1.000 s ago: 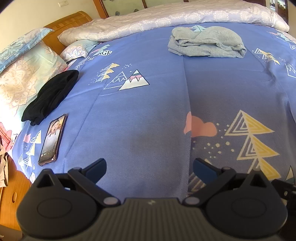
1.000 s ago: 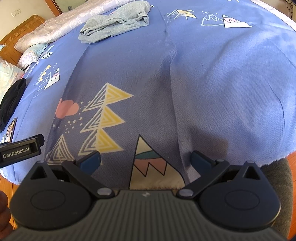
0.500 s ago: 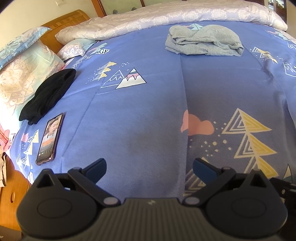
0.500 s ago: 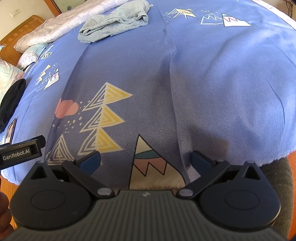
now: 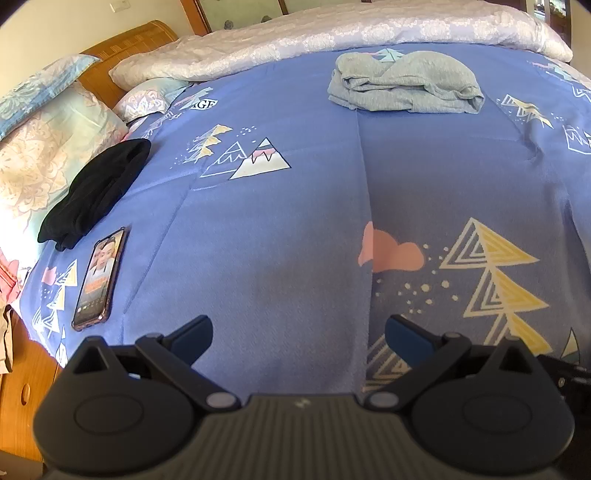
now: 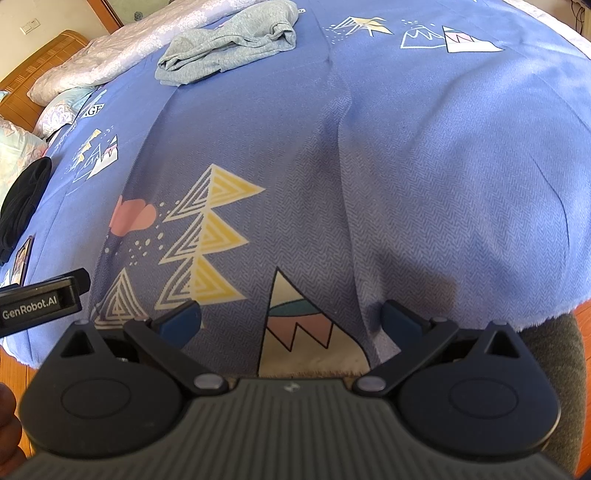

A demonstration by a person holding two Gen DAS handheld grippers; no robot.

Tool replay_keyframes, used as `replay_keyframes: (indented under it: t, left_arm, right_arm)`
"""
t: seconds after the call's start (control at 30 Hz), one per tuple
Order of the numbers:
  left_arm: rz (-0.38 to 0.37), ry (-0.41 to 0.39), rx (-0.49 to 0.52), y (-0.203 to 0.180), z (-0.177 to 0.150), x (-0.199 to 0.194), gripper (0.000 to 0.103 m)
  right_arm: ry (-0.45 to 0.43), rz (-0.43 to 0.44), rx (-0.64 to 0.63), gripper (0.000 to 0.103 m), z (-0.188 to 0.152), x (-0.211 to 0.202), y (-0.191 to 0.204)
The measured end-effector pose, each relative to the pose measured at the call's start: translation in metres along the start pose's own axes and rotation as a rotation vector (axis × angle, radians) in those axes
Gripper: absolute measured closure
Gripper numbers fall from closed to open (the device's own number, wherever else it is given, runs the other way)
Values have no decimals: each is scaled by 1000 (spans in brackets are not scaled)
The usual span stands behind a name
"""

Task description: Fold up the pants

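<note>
The gray pants [image 5: 406, 85] lie in a loose, crumpled heap far up the blue bed cover [image 5: 277, 240], near the pale quilt [image 5: 332, 33] at the back; they look soft and light, so I think they will sag and flop when lifted, not keep a shape; they will not break; a good place to pinch seems to be the flat edge at the left of the heap, or the thick rolled end at the right, though I cannot tell which end is the waist.

The left gripper [image 5: 298, 334] is wide apart and holds nothing; the right gripper [image 6: 291, 319] is also wide apart and holds nothing; both hang over the near edge of the bed, well apart from the pants.

A black cloth [image 5: 96, 192] and a phone [image 5: 99, 273] lie far off to the left, near the pillows [image 5: 48, 147]; nothing lies between the grippers and the pants, so the way looks open.
</note>
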State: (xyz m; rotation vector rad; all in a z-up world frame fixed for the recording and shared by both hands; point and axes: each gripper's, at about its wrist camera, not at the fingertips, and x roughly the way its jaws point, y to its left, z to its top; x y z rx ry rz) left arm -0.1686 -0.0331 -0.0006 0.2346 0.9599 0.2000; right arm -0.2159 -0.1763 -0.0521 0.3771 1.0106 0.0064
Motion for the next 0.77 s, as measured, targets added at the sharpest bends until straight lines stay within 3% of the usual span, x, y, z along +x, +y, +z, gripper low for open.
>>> replay_keyframes:
  t: [0.77]
  left_arm:
    - [-44, -49, 8, 1, 2, -10, 0]
  right_arm:
    - [1, 0, -2, 0, 0, 0, -1]
